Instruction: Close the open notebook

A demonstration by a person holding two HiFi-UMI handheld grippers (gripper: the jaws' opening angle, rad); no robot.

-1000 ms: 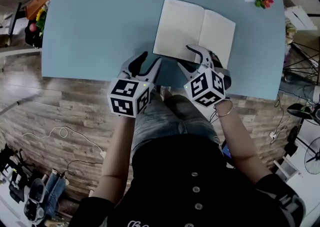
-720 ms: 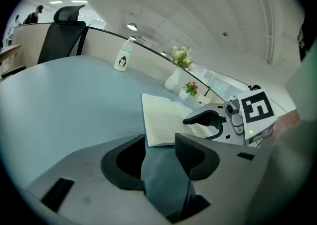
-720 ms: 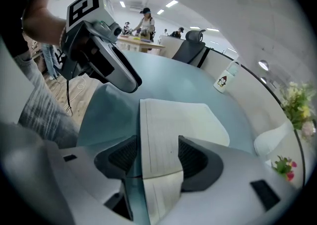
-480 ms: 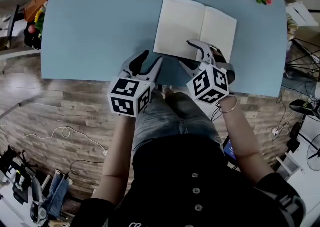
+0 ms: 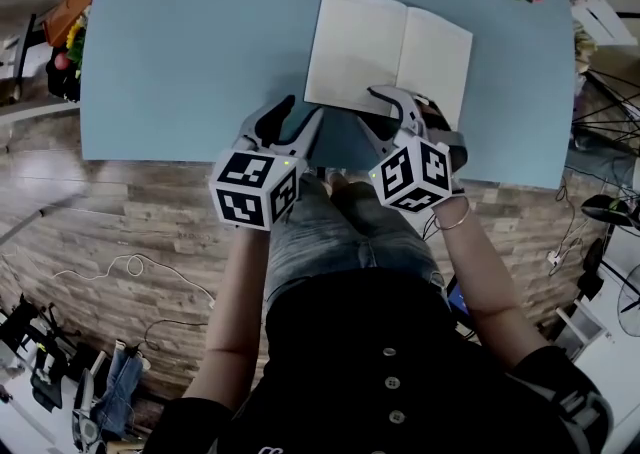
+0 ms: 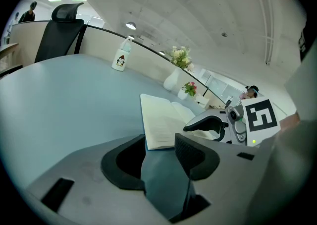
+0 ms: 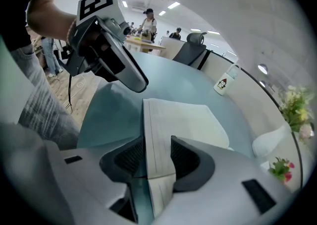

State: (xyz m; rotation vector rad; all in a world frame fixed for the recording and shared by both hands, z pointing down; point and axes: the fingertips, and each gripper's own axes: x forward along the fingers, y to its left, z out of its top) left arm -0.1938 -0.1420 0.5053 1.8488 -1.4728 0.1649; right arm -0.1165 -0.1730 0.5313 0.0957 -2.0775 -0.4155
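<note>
Head view: the notebook (image 5: 360,47) lies open and flat on the blue table (image 5: 190,42), toward its near right. My right gripper (image 5: 385,110) sits at the notebook's near edge, close to the spine. My left gripper (image 5: 297,120) hangs beside it over the table edge, apart from the paper.

Left gripper view: its jaws stand spread, with only bare table between them.

Right gripper view: the 2 pads pinch the near edge of the right-hand pages.

I judge the grasp made and the fold not begun. Next I must lift that side, swing it across the spine onto the left page, and release without dragging the book.
</note>
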